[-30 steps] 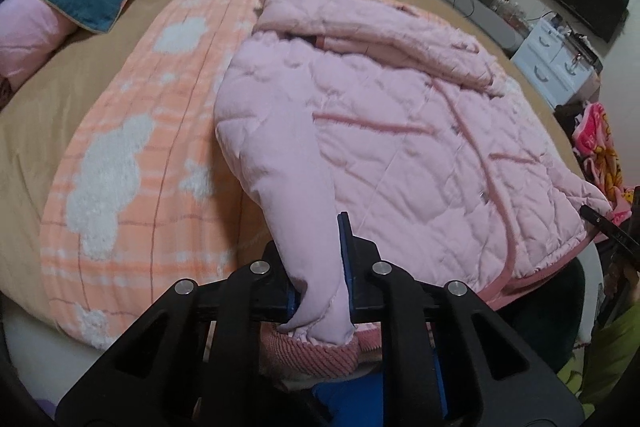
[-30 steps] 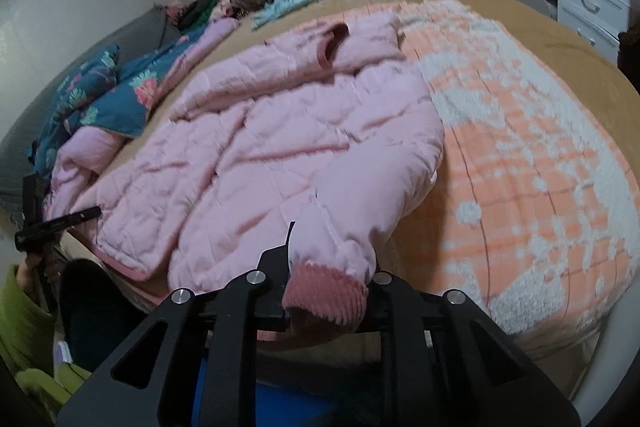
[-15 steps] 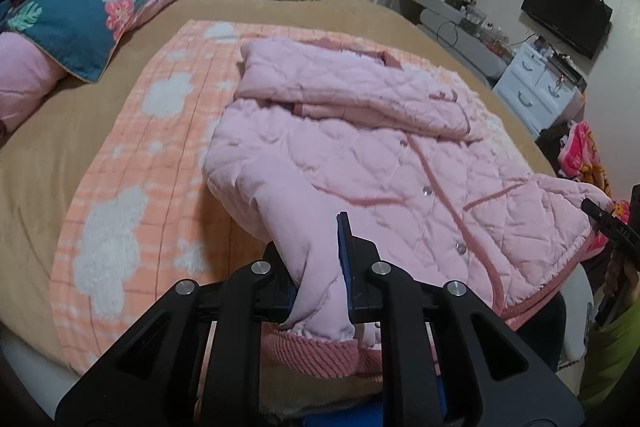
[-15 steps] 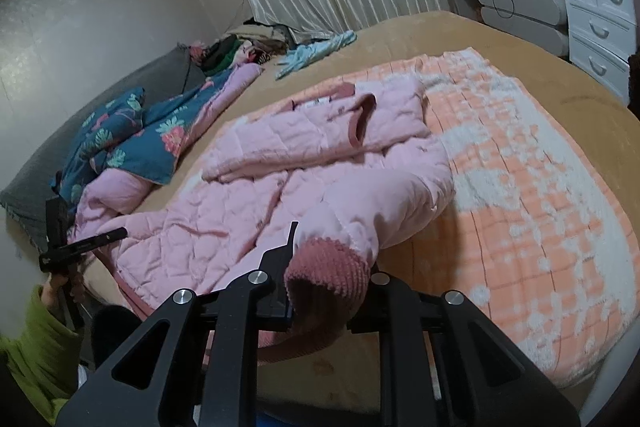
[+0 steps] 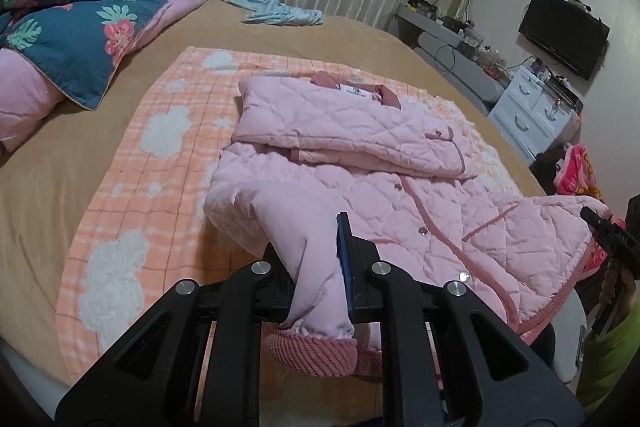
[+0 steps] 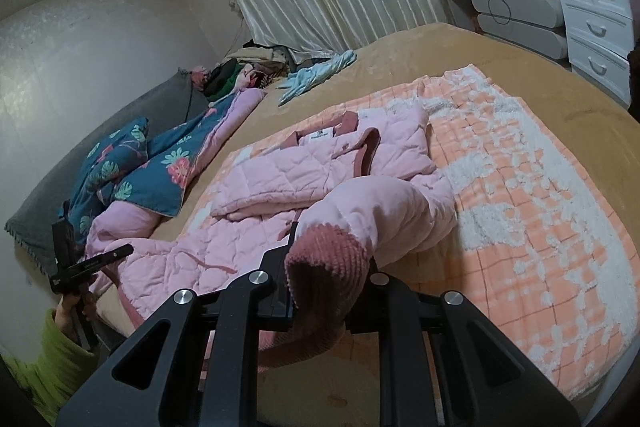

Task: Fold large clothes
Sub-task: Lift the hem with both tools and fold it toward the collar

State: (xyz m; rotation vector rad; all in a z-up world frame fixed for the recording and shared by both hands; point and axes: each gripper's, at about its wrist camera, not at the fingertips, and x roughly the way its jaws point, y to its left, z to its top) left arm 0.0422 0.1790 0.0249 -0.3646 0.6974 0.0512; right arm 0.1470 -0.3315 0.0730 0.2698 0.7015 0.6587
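Observation:
A pink quilted jacket (image 5: 400, 155) lies front-up on the orange and white blanket (image 5: 160, 131), its top part folded over. My left gripper (image 5: 316, 255) is shut on one sleeve just above its ribbed cuff (image 5: 312, 351), and the sleeve is lifted off the bed. In the right wrist view the jacket (image 6: 272, 183) runs away to the left. There my right gripper (image 6: 328, 267) is shut on the other sleeve's dark pink cuff (image 6: 324, 255), also raised. Each view catches the other gripper, the right gripper (image 5: 612, 239) and the left gripper (image 6: 92, 263), at the jacket's hem corner.
A blue floral duvet (image 5: 80, 27) and a pile of clothes (image 6: 248, 67) lie at the bed's head, with a light blue garment (image 5: 280, 13) beside them. White drawers (image 5: 532, 107), a desk and a TV (image 5: 564, 31) stand past the bed's far side.
Both grippers have risen with their sleeves, lifting them higher off the bed. Both views now take in more of the room beyond the jacket.

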